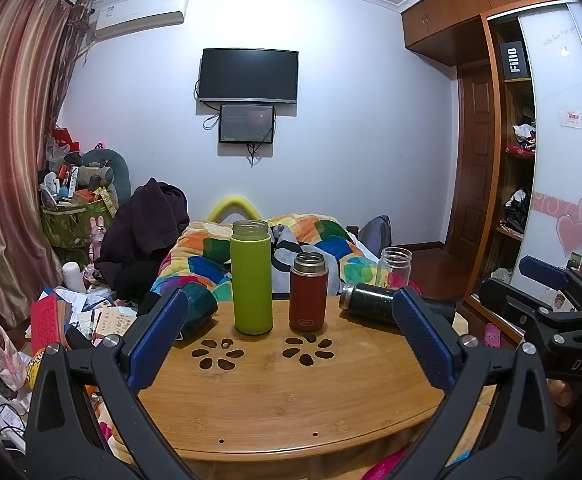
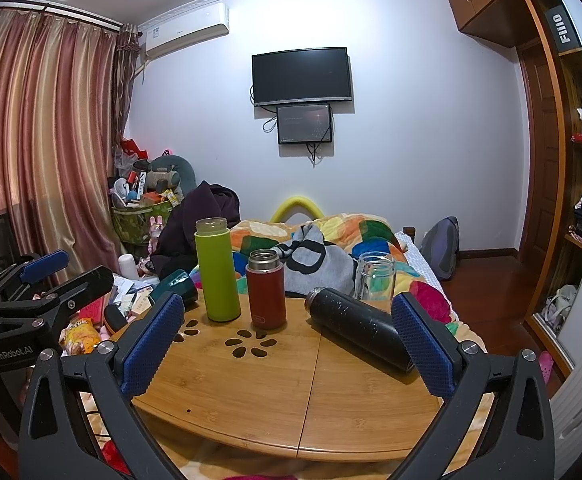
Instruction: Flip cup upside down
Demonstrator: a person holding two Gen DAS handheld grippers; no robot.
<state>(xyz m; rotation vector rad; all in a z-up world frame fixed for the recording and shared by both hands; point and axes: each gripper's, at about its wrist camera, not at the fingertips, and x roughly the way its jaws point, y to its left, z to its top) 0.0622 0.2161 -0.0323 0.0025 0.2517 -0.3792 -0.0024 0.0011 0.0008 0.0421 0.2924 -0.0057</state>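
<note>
A round bamboo table (image 1: 275, 400) (image 2: 291, 396) holds several lidless cups. A tall green cup (image 1: 251, 278) (image 2: 215, 270) and a shorter red cup (image 1: 308, 292) (image 2: 265, 290) stand upright. A black cup (image 1: 371, 300) (image 2: 357, 326) lies on its side at the right. A clear glass cup (image 1: 395, 268) (image 2: 374, 276) stands behind it. A dark teal cup (image 1: 197, 310) (image 2: 177, 284) lies at the left edge. My left gripper (image 1: 291, 350) and right gripper (image 2: 287, 352) are open and empty, above the near half of the table. The right gripper's far finger overlaps the black cup's base.
A bed with a colourful quilt (image 1: 311, 240) lies behind the table. Clutter and papers (image 1: 75, 312) cover the floor at left. A wardrobe (image 1: 511, 160) stands at right. Each gripper shows at the other view's edge, the right (image 1: 551, 312) and the left (image 2: 31, 300).
</note>
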